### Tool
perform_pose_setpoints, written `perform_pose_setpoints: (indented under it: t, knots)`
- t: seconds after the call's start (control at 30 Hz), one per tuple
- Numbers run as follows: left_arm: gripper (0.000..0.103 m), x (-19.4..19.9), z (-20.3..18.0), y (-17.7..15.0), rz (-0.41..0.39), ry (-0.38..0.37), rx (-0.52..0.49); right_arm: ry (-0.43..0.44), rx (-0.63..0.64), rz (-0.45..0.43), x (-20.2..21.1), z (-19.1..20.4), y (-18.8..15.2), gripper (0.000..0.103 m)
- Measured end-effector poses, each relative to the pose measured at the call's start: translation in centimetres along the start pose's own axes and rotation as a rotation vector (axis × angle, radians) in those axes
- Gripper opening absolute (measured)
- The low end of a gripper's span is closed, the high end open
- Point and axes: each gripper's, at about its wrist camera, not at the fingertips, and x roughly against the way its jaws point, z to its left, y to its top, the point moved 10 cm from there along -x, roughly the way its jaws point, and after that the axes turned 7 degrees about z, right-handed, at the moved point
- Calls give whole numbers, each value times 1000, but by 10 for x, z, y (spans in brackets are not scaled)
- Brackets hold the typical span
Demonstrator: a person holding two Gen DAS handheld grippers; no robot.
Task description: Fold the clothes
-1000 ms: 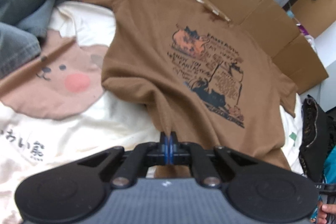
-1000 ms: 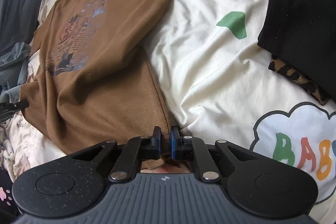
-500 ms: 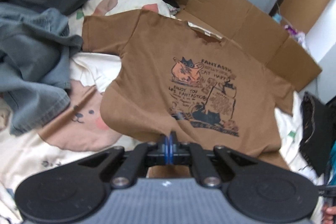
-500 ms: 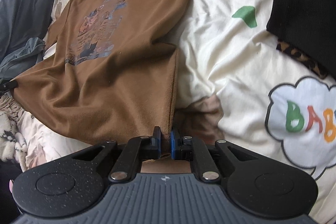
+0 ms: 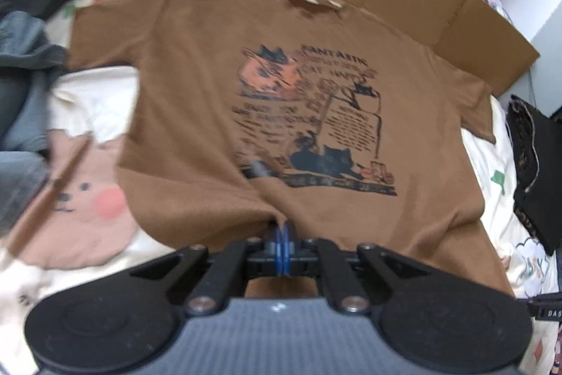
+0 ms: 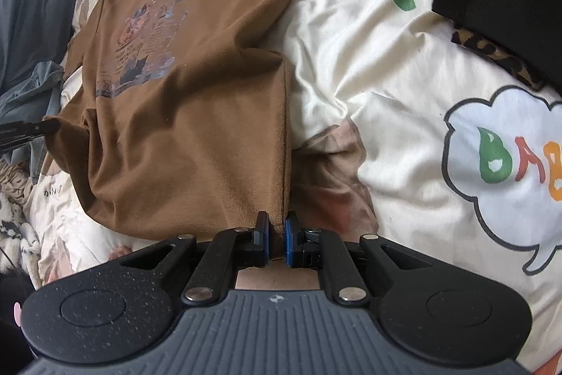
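Both tongs clench the brown T-shirt (image 5: 196, 115) hem: left gripper (image 5: 281, 239), right gripper (image 6: 276, 239). Pull evenly toward the bedspread's (image 6: 351, 65) near edge, hem taut.

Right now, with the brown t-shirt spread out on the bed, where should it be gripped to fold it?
Grip the brown t-shirt by its bottom hem, coming from the near side. It lies print-up, collar far, hem nearest. The left gripper and right gripper are already shut on the hem at opposite corners.
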Motion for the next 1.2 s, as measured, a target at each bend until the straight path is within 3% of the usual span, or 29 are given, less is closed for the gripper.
perform_pose_setpoints:
  t: [0.27,0.57,0.7,0.97,1.2]
  knots:
    - [3,-41,-32,7,48,-38,-23,-10,-9,-9,1,-1,-1,7]
    - [14,-67,-42,4,102,-34,-43,-20,-21,-14,-1,-4,-2,7]
    - [21,-54,-44,7,88,-53,-47,-23,-25,-17,-1,-7,-2,7]
    - [24,-11,-21,11,40,-57,-40,-37,-34,-26,-4,-10,0,7]
    - [24,3,20,12,28,19,-47,-45,-33,-18,-7,-11,-2,7]
